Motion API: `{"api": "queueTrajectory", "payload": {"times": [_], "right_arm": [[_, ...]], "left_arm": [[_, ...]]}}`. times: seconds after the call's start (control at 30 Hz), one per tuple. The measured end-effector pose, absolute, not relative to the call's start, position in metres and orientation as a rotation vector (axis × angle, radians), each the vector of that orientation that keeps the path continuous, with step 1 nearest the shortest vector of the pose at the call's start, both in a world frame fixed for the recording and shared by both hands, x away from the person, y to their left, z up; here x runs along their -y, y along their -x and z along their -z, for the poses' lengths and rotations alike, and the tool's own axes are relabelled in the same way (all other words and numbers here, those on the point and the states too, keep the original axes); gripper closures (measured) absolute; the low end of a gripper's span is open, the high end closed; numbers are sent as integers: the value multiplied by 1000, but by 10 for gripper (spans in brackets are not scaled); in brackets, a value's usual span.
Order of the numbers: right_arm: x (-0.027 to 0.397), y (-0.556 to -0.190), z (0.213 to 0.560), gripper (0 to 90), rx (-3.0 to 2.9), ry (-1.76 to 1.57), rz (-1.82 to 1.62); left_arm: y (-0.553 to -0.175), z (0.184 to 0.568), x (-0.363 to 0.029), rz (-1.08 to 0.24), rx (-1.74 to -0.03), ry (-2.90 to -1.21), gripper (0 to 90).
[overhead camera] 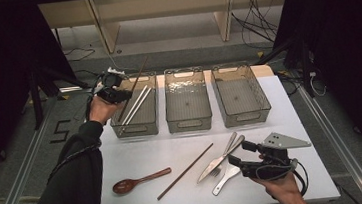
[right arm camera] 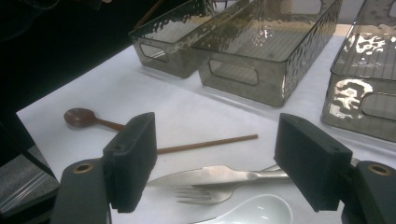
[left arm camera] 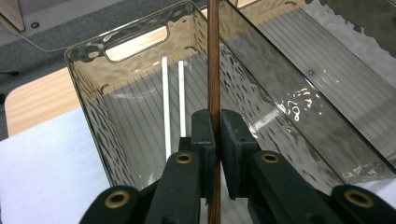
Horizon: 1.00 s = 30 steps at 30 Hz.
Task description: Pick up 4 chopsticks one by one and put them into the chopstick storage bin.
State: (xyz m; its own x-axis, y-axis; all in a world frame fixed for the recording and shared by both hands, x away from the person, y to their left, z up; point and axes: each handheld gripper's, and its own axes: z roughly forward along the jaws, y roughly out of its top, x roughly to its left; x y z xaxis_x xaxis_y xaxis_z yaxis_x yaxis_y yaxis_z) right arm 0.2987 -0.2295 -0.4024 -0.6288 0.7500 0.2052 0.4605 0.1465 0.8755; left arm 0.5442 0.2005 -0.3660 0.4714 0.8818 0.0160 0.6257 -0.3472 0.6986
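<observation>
Holding a brown wooden chopstick (left arm camera: 214,60) upright-tilted between clamped pads of the left gripper (left arm camera: 218,140), over the left bin (left arm camera: 84,74). Stick passing straight through the narrow gap between the two jaws, running on above and below them; upper end slanting up and away past the bin's far rim in the high view. Two white chopsticks (left arm camera: 173,102) lying side by side on that bin's ribbed floor, just left of the held stick. Middle bin (overhead camera: 187,101) and right bin (overhead camera: 240,95) standing alongside, touching or nearly so.

Right gripper (right arm camera: 215,158) hovering low near the table's front edge, jaws spread wide, gripping nothing. Between and beyond its pads: a metal knife (right arm camera: 219,176) and fork (right arm camera: 203,193) lying crossed, a white ceramic spoon (right arm camera: 254,212) just below them. Second brown chopstick (right arm camera: 205,144) flat on the white table (overhead camera: 139,156), well apart from the held one. Brown wooden spoon (overhead camera: 139,181) farther left, near the person's dark left sleeve (overhead camera: 76,187).
</observation>
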Motion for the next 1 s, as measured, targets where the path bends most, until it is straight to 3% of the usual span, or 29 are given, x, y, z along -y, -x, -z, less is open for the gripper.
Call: {"api": "queueTrajectory", "payload": {"times": [1.0], "right_arm": [[230, -298, 402, 303, -2146, -1174, -1478]], "left_arm": [[-544, 401, -205, -548, -1269, -2179, 830]]}}
